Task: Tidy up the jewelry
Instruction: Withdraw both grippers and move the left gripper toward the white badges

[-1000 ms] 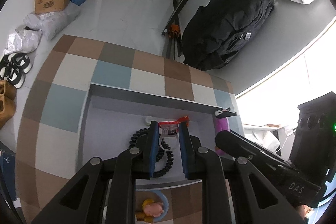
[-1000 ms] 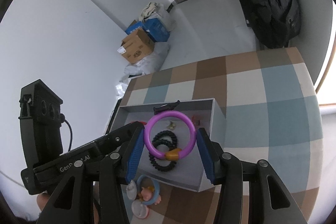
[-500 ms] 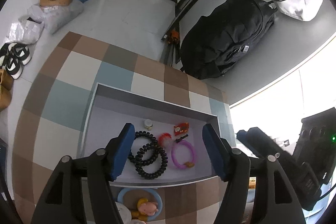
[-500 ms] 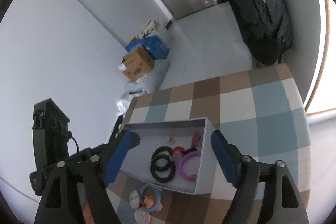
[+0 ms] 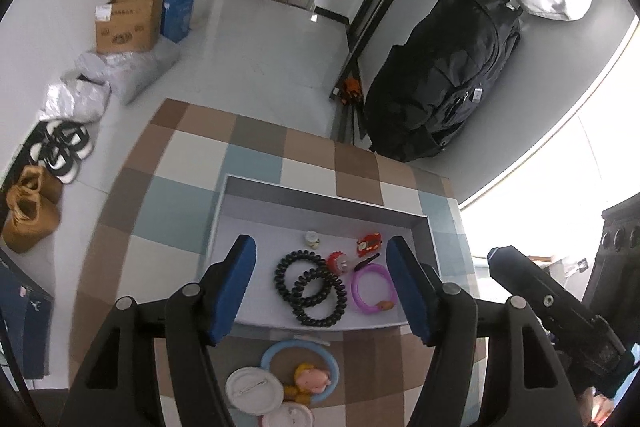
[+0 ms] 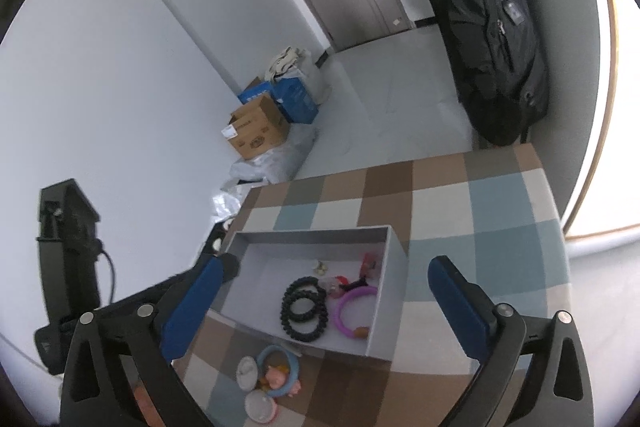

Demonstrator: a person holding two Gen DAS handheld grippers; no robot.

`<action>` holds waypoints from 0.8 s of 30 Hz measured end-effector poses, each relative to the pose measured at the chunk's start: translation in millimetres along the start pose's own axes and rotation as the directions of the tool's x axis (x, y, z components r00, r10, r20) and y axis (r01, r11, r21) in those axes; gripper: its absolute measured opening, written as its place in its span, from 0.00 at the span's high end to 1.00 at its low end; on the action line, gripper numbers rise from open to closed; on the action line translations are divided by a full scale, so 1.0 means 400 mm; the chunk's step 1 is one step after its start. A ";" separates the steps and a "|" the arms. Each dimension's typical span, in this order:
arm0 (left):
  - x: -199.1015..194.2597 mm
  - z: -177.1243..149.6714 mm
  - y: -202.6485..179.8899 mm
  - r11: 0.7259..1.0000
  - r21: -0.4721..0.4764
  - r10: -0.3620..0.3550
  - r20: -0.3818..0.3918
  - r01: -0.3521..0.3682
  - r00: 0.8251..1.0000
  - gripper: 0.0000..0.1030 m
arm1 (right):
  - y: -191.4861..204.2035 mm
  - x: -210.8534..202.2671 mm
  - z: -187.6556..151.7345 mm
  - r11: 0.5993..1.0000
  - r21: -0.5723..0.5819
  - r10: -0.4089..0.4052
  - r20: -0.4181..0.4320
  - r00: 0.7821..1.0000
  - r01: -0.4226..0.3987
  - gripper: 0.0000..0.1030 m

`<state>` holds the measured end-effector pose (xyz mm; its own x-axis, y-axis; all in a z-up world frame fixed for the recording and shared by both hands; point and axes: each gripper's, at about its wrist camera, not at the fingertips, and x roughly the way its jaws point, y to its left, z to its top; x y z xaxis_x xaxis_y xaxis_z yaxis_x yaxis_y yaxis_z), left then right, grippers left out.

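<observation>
We hold the left gripper (image 5: pixel 322 281) above the near edge of the grey box (image 5: pixel 320 201), its blue pads spread wide and gripping nothing. Our right gripper (image 6: pixel 320 301) hangs over the same box from the other side, likewise spread wide and empty.

The box sits on the checked tablecloth (image 5: pixel 180 163), towards the table's near edge. Inside it, two black coil hair ties (image 5: pixel 310 285) overlap in the middle of the floor. Just beside them, towards the right wall, lies the purple bracelet (image 5: pixel 372 289) with an orange bead on its near rim. A black clip (image 5: pixel 366 261) touches the bracelet's far side, with a small red piece (image 5: pixel 338 263) next to it and a red charm (image 5: pixel 369 242) nearer the far right corner. A pale small piece (image 5: pixel 311 239) lies near the far wall.

Outside the box, at the table's near edge, we see a light blue ring (image 5: pixel 300 371) holding a small doll figure (image 5: pixel 312 379), and two white round badges (image 5: pixel 254 391) touching it.
</observation>
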<state>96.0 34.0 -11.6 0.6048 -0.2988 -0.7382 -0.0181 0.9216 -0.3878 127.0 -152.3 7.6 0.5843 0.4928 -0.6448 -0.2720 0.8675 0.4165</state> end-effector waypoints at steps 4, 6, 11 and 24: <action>-0.026 -0.023 -0.002 0.999 0.032 0.028 0.023 -0.029 0.999 0.31 | 0.007 -0.014 -0.015 1.000 -0.020 -0.023 0.005 1.000 0.023 0.00; -0.039 -0.034 -0.003 0.998 0.050 0.034 0.030 -0.036 0.999 0.28 | 0.010 -0.024 -0.024 0.999 -0.031 -0.029 0.011 1.000 0.030 0.00; -0.055 -0.068 0.003 0.997 0.071 0.037 0.013 -0.038 0.999 0.26 | 0.026 -0.037 -0.051 0.996 -0.069 -0.046 0.008 0.999 0.047 0.00; -0.084 -0.165 0.063 0.997 0.032 0.075 -0.070 -0.073 0.995 0.26 | 0.016 -0.054 -0.128 0.996 -0.063 -0.061 -0.054 0.997 0.058 0.00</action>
<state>22.7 50.8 -33.2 0.5445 -0.2453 -0.8021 -0.0369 0.9483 -0.3151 73.6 -154.0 -8.8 0.5577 0.4417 -0.7027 -0.2855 0.8971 0.3373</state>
